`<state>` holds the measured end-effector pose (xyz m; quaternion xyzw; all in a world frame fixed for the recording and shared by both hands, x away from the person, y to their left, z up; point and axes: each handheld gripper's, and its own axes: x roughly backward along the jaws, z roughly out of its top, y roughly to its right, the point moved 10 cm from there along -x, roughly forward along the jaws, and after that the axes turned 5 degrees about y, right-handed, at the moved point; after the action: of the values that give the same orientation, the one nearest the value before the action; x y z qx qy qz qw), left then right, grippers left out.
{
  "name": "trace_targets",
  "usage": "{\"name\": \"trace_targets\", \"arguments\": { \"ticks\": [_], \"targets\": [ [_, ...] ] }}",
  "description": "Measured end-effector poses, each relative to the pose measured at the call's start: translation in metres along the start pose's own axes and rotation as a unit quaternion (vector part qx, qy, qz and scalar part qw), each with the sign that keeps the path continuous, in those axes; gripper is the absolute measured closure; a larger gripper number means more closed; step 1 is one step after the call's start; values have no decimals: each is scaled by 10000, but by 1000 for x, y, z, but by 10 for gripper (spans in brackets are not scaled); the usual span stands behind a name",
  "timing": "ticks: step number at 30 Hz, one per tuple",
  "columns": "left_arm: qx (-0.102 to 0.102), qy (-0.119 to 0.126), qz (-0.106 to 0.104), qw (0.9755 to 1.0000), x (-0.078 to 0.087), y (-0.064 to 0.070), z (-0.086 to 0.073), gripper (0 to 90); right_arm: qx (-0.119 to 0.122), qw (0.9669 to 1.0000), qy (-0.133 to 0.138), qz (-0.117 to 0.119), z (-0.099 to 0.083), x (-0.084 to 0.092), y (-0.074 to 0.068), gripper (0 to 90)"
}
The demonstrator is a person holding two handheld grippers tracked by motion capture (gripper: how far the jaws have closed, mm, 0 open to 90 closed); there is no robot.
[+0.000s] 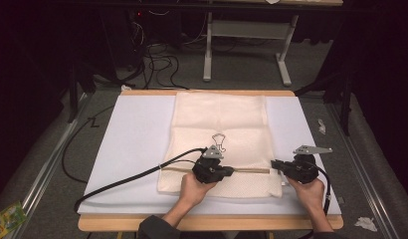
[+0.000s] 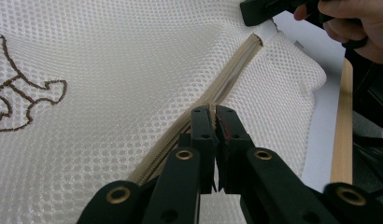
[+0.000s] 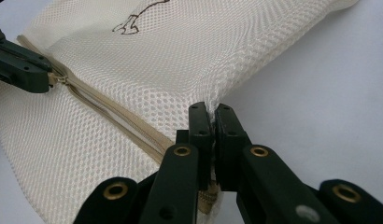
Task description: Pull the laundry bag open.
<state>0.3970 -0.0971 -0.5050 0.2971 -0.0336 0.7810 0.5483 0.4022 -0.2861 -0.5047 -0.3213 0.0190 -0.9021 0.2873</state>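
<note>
A cream mesh bag (image 1: 219, 124) with a brown outline drawing (image 1: 218, 141) lies flat on the white mat (image 1: 137, 144). A beige zipper (image 1: 252, 170) runs across its near end. My left gripper (image 1: 233, 172) is shut on the zipper pull, which sits pinched between its jaws (image 2: 213, 112) along the zipper (image 2: 236, 60). My right gripper (image 1: 274, 164) is shut on the bag's right edge at the zipper's end, mesh bunched between the jaws (image 3: 209, 109). In the right gripper view the left gripper (image 3: 21, 67) holds the pull farther down the zipper (image 3: 119, 116).
The mat covers a wooden table whose edge (image 1: 207, 223) shows in front. Black cables (image 1: 122, 181) trail off the left side. A grey table frame (image 1: 247, 45) and loose wires stand on the floor beyond. A green wrapper (image 1: 8, 216) lies on the floor at left.
</note>
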Motion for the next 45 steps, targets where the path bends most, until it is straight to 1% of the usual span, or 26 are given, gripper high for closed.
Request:
{"name": "trace_targets", "arguments": {
  "ticks": [5, 7, 10, 12, 13, 16, 17, 19, 20, 21, 23, 26, 30, 34, 35, 38, 39, 41, 45],
  "targets": [
    [5, 8, 10, 10000, 1, -2, -3, 869, 35, 10000, -59, -63, -2, -2, 0, 883],
    [56, 24, 11, 10000, 4, -4, -4, 869, 20, 9999, -66, -80, -2, -1, 1, 883],
    [55, 18, 31, 10000, 5, -4, -4, 869, 1, 9999, -66, -80, -3, -2, 1, 883],
    [39, 26, 31, 10000, 7, -5, -4, 869, 30, 10000, -43, -85, -2, -2, 1, 883],
    [73, 62, 33, 9999, 10, -5, -3, 869, 16, 9999, -48, -87, -2, -2, 1, 883],
    [81, 113, 48, 9999, 12, -7, -3, 869, 25, 9999, -25, -103, -2, -1, 1, 883],
    [113, 121, 39, 9999, 13, -8, -3, 869, 42, 9999, 57, -139, 0, 0, 2, 883],
    [174, 171, 18, 9997, 15, -9, -3, 869, 18, 9999, 46, -139, 0, -1, 1, 883],
    [135, 157, 54, 9998, 17, -9, -5, 869, 88, 9998, 32, -177, 0, -2, 1, 883],
    [150, 161, 36, 9998, 17, -9, -5, 869, 99, 9998, 24, -197, -1, -2, 0, 883],
    [129, 141, 70, 9998, 18, -11, -6, 869, 119, 9997, 12, -190, -1, -3, 0, 883],
    [174, 154, 74, 9997, 21, -13, -6, 869, 110, 9997, -10, -209, -2, -3, 2, 883],
    [174, 127, 69, 9997, 25, -15, -8, 869, 126, 9997, -21, -210, -1, -3, 1, 883],
    [186, 163, 79, 9997, 24, -17, -8, 869, 138, 9997, -29, -215, -2, -5, 1, 883],
    [186, 163, 79, 9997, 24, -17, -8, 869, 184, 9996, -12, -210, -2, -5, 2, 883],
    [195, 150, 54, 9997, 24, -16, -9, 869, 141, 9997, -17, -217, -2, -5, 2, 883],
    [163, 152, 78, 9997, 27, -17, -9, 869, 159, 9996, -33, -236, -2, -5, 1, 883],
    [177, 181, 112, 9996, 30, -19, -9, 869, 179, 9995, -32, -249, -2, -5, 1, 883],
    [237, 228, 115, 9994, 35, -22, -10, 869, 253, 9993, -49, -257, -1, -6, 0, 884]
  ]
}}
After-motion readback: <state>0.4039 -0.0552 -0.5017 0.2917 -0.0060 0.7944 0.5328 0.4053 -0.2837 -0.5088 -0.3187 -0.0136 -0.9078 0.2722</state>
